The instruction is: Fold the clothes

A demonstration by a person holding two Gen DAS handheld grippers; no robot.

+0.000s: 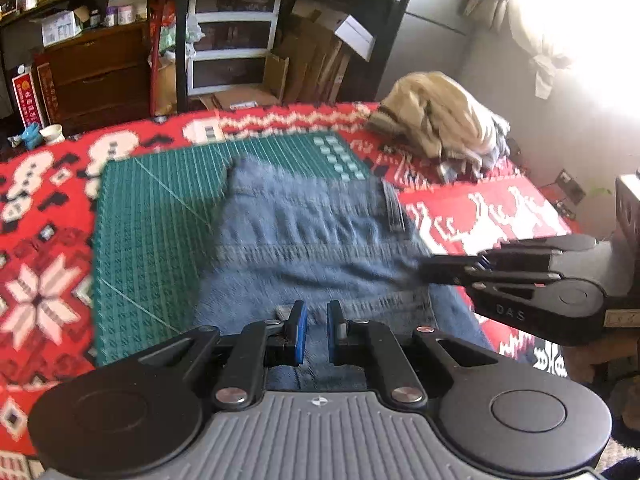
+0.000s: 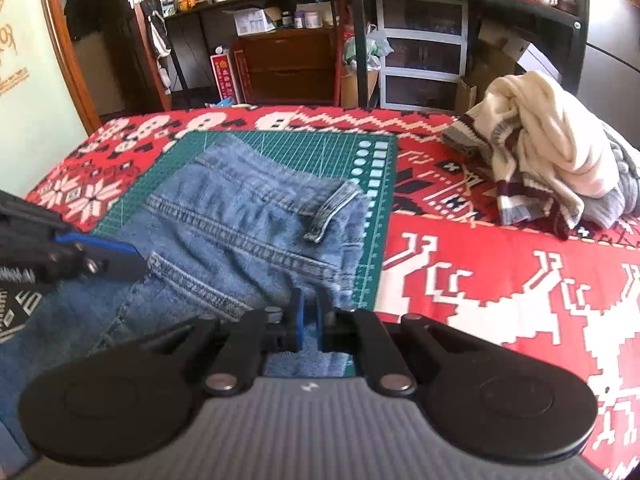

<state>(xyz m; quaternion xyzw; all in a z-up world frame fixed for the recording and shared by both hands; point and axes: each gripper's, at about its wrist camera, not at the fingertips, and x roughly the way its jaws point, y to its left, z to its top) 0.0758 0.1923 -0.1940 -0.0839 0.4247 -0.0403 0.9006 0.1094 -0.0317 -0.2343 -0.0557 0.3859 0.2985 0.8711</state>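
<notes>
the left tool [image 1: 316, 330] has its blue-padded fingers [image 1: 299, 332] drawn close, with a narrow gap between them; denim shows through the gap, and whether the pads actually pinch the cloth i cannot tell. the right tool [image 2: 307, 322] is likewise nearly closed, its fingers [image 2: 297, 326] a slim slot apart over the near edge of the jeans [image 2: 248, 232], and a fold of denim rises between the tips; a firm grip cannot be confirmed.

the jeans are blue denim, lying on the green cutting mat [image 2: 280, 144] that sits on the tabletop covered by a red patterned cloth [image 2: 500, 280]. the fabric is bunched and partly doubled over: double-stitched seams run across it, and a hemmed edge [image 2: 332, 210] curls up toward the mat's right side. the far part of the mat is bare, showing its grid lines and pale squares. in the left view the jeans [image 1: 312, 240] look blurred.

both tools are low over the near edge of the jeans, pointing away across the mat. the right tool [image 1: 432, 272] reaches in from the right of the jeans in the left view, its tip at the denim. the left tool [image 2: 120, 258] comes in from the left of the jeans in the right view, its blue tip touching the cloth.

right of the mat, well apart from the jeans, a heap of cream and grey clothes [image 2: 552, 152] sits on the red cloth.
</notes>
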